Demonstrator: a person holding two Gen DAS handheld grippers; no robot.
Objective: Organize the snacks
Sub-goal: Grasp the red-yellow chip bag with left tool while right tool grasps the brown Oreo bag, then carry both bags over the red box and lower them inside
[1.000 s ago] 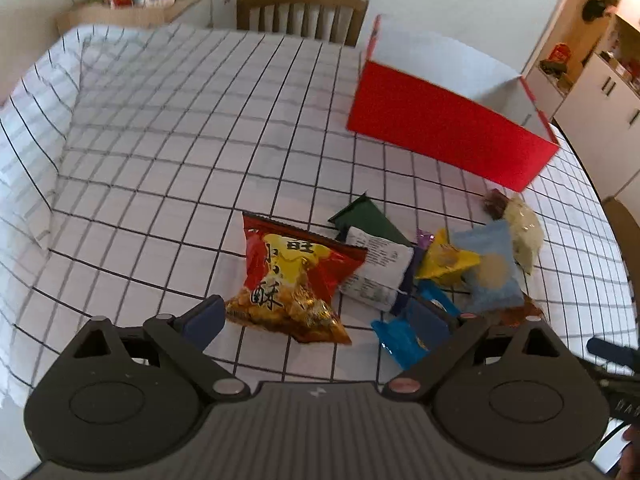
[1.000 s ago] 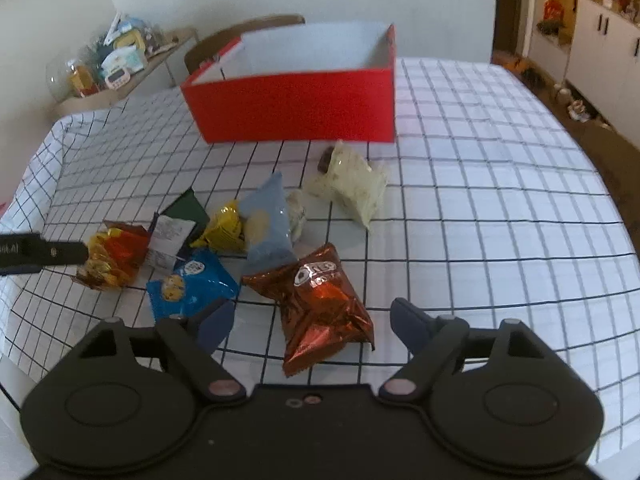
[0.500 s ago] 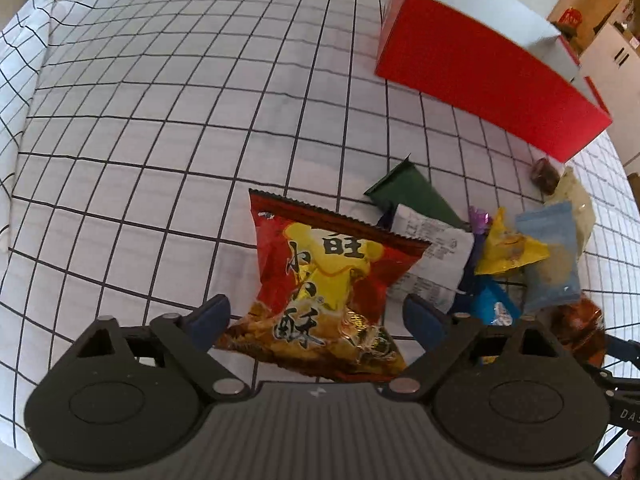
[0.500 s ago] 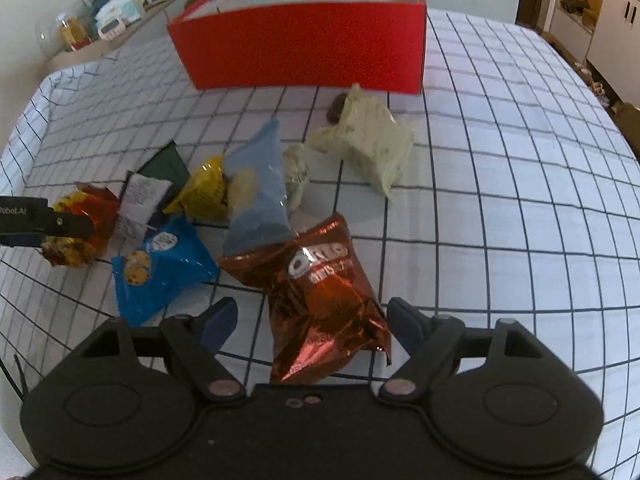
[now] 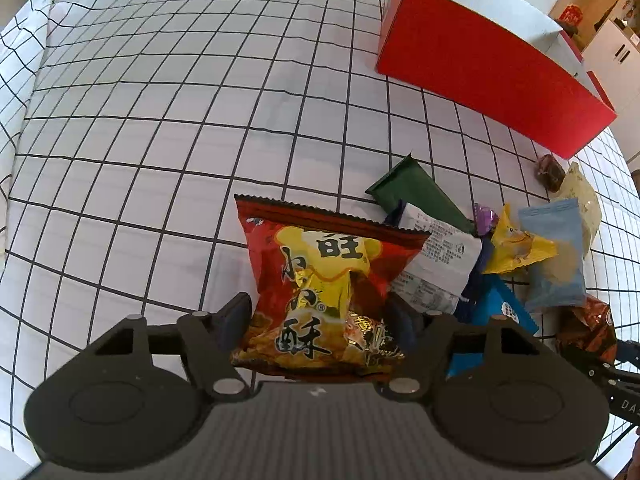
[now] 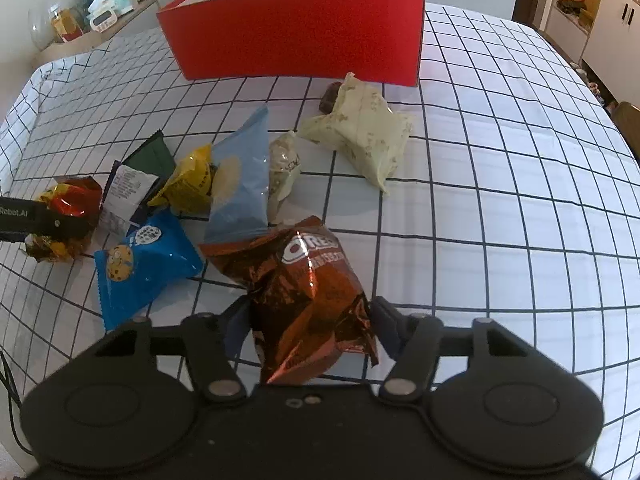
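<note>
Closing in, left gripper [image 5: 320, 320] fingers squeezed the red-yellow snack bag [image 5: 324, 292] while right gripper [image 6: 310, 320] fingers squeezed the brown Oreo bag [image 6: 308, 300] on the checked surface [image 5: 160, 120].

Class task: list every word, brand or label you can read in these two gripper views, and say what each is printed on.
"旺" and "酥": red and yellow snack bag between the left gripper's fingers.
"ORE", last letter creased away: copper-brown packet between the right gripper's fingers.
"Robot.AI": black bar, right wrist view.
"DAS", cut off: black part, left wrist view.
White label: print too small to read.
</note>
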